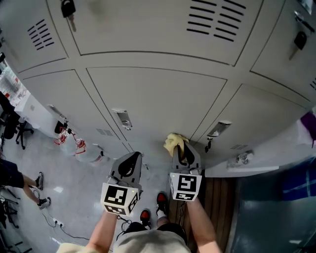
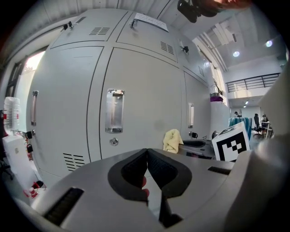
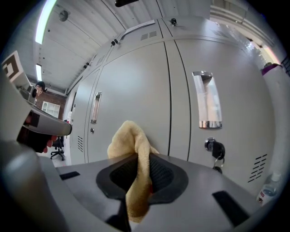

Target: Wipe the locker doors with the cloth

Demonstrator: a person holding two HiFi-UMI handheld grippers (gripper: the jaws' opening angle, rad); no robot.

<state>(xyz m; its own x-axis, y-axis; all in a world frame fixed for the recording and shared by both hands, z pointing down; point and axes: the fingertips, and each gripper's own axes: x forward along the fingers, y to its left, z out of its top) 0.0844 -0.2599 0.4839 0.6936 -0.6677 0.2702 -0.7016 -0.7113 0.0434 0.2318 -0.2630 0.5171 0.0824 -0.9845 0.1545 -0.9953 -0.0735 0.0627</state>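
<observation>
A yellow cloth (image 3: 133, 149) is pinched between the jaws of my right gripper (image 3: 141, 174), which is shut on it. In the head view the cloth (image 1: 175, 143) sticks out ahead of the right gripper (image 1: 184, 158), close to the grey locker door (image 1: 163, 104); I cannot tell if it touches. My left gripper (image 1: 129, 167) hangs beside it to the left, shut and empty, its jaws (image 2: 147, 170) pressed together. From the left gripper view the cloth (image 2: 172, 140) shows to the right, before the locker doors (image 2: 145, 104).
Chrome recessed handles (image 1: 122, 118) (image 1: 218, 129) and keys (image 1: 68, 10) sit on the lockers. A water bottle (image 2: 11, 113) stands on a white unit at left. A person's legs (image 1: 29, 185) and an office chair (image 1: 17, 131) are at far left. Wooden flooring (image 1: 217, 197) lies at right.
</observation>
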